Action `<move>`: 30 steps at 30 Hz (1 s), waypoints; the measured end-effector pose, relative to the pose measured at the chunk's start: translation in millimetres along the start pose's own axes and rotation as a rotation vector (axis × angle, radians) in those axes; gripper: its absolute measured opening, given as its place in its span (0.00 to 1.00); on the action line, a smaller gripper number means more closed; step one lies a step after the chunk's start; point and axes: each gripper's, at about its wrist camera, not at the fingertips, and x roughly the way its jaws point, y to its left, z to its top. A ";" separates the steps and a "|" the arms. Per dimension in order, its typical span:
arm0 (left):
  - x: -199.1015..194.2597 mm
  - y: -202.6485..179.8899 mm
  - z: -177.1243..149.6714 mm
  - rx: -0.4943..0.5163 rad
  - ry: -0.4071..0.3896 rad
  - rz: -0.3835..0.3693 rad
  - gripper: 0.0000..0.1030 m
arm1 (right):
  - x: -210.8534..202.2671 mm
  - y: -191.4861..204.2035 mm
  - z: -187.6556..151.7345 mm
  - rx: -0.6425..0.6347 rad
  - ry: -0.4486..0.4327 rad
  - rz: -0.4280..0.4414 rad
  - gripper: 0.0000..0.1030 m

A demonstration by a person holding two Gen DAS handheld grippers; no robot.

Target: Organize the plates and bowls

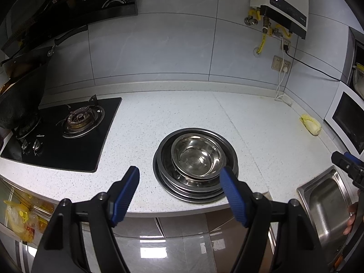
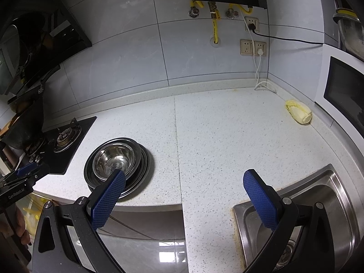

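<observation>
Dishes nested near the counter's [image 1: 182,113] front edge, ready for handling.
Bowl [image 1: 196,157] sat inside stacked plates [image 1: 163,173] for compactness; left gripper [image 1: 180,175] and right gripper [image 2: 184,177] hovered spread, holding nothing.
</observation>
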 end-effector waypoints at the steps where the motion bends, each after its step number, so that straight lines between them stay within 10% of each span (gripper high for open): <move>1: 0.3 -0.5 0.5 0.000 -0.002 0.000 0.70 | -0.7 -0.4 0.7 0.000 -0.003 -0.002 0.99; 30: 15.4 -6.7 8.5 0.009 0.003 0.031 0.70 | 9.9 -4.1 9.2 -0.020 0.010 -0.006 0.99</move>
